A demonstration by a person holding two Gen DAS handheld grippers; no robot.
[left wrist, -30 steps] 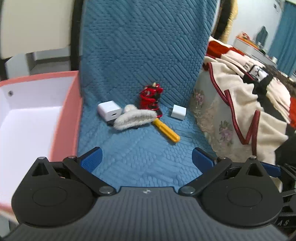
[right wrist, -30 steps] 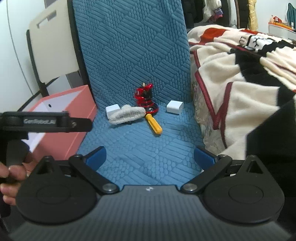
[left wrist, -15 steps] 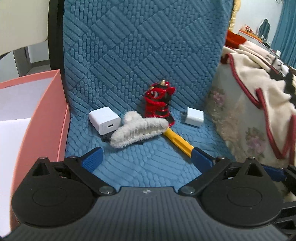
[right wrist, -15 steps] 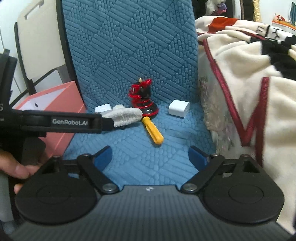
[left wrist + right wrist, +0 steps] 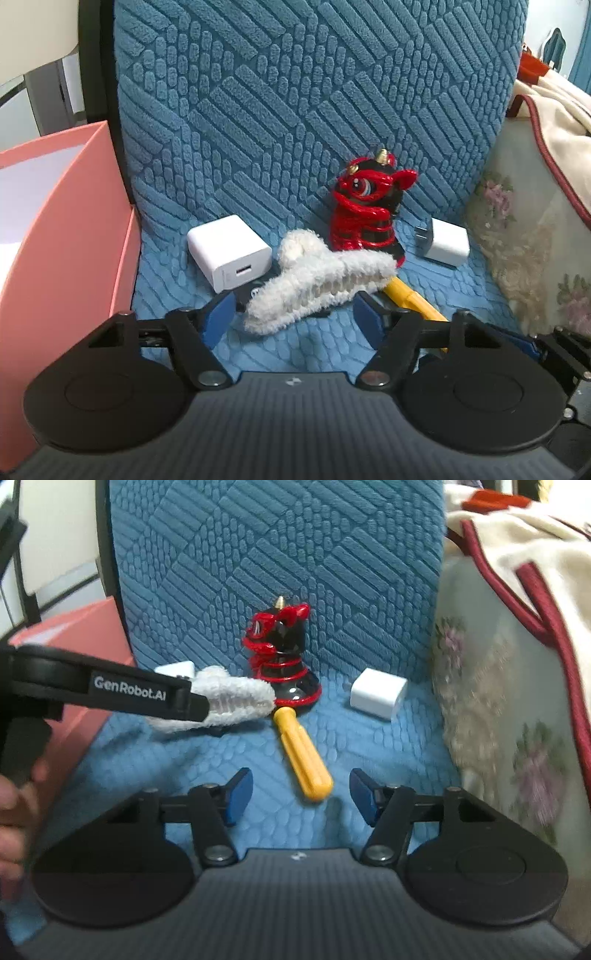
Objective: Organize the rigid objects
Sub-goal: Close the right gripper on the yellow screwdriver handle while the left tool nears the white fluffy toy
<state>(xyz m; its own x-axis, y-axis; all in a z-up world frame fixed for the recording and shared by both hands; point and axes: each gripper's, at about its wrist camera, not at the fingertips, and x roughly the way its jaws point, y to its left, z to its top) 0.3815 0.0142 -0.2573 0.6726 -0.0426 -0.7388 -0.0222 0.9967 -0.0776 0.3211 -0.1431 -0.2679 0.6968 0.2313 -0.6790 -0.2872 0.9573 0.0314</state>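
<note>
Fluffy white hair claw (image 5: 317, 280) lies at the centre of the left wrist frame on a blue quilted chair cover (image 5: 295, 110), its lower end reaching into the gap between the blue fingertips of the left gripper (image 5: 291, 319), whose tongs stand spread apart with the pads (image 5: 218, 317) not touching the clip. Just left of the claw sits a white charger block (image 5: 229, 253) with its port facing the camera. Behind the claw, at centre right, a red and black lion figurine (image 5: 367, 218) stands upright, and further right a second white plug adapter (image 5: 445, 242) rests on the seat. A yellow-handled screwdriver (image 5: 410, 299) pokes out from beneath the claw's right end, partly hidden by the gripper's right finger. A pink box (image 5: 66, 229) with a white interior fills the left edge of the frame; a cream blanket with red piping (image 5: 554, 110) hangs at far right.

In the right wrist frame, the right gripper (image 5: 301, 799) hovers low at centre with its tongs also open, holding nothing, the yellow screwdriver handle (image 5: 301, 760) lying just ahead of the gap. The left gripper's black arm (image 5: 110, 694) crosses the middle left of that frame, covering part of the claw (image 5: 232, 698).
</note>
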